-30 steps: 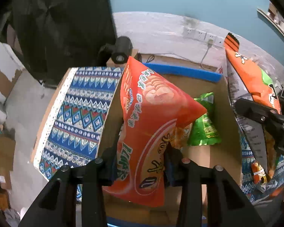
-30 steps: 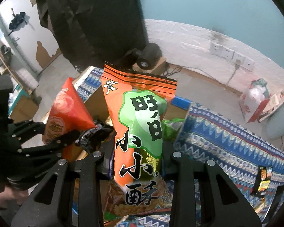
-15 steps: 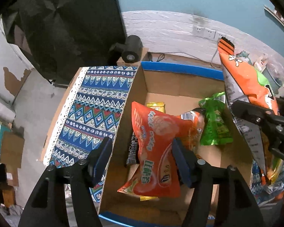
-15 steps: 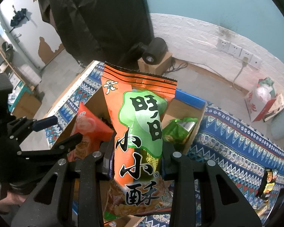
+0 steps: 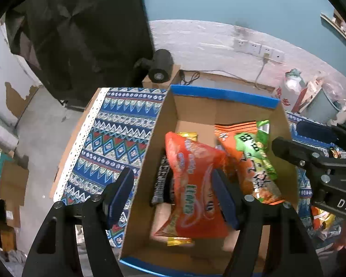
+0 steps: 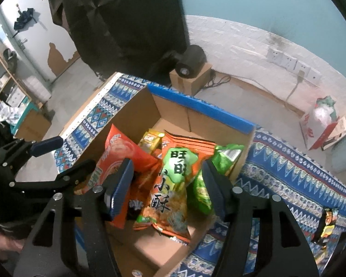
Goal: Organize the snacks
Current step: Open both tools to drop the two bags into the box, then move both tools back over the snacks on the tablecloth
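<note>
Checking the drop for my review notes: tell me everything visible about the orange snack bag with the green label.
The orange snack bag is a glossy, crinkled plastic pouch with a green label bearing black characters and a crimped top seal. It lies tilted in the cardboard box, top toward the blue-edged far wall, leaning between the red snack bag and a green bag. The right claw stands open around it, pads clear, having just opened.
</note>
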Motion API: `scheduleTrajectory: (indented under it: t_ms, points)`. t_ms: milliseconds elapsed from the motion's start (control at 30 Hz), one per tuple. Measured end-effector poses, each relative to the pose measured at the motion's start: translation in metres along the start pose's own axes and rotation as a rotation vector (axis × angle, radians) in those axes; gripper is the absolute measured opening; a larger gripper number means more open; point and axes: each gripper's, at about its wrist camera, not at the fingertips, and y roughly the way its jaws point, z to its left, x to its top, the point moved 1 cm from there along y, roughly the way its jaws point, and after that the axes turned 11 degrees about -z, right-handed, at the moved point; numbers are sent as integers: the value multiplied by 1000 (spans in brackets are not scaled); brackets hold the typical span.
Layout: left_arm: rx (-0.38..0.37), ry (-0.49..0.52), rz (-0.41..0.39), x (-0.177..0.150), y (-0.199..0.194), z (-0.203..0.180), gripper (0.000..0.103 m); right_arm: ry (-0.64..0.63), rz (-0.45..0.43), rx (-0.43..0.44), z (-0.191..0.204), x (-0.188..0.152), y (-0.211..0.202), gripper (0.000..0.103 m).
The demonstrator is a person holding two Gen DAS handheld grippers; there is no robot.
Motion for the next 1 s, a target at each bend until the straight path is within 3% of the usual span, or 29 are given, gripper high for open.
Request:
scheduleTrajectory:
  t_ms: [333,1000]
  points:
    - [-99,47,-8,5,-10,-43,73,13,-25,-79,-30,-8,-38,72]
    - [-272,264,24,-10,-31,-172,77,112,11,-252,-131,-71,-110,73]
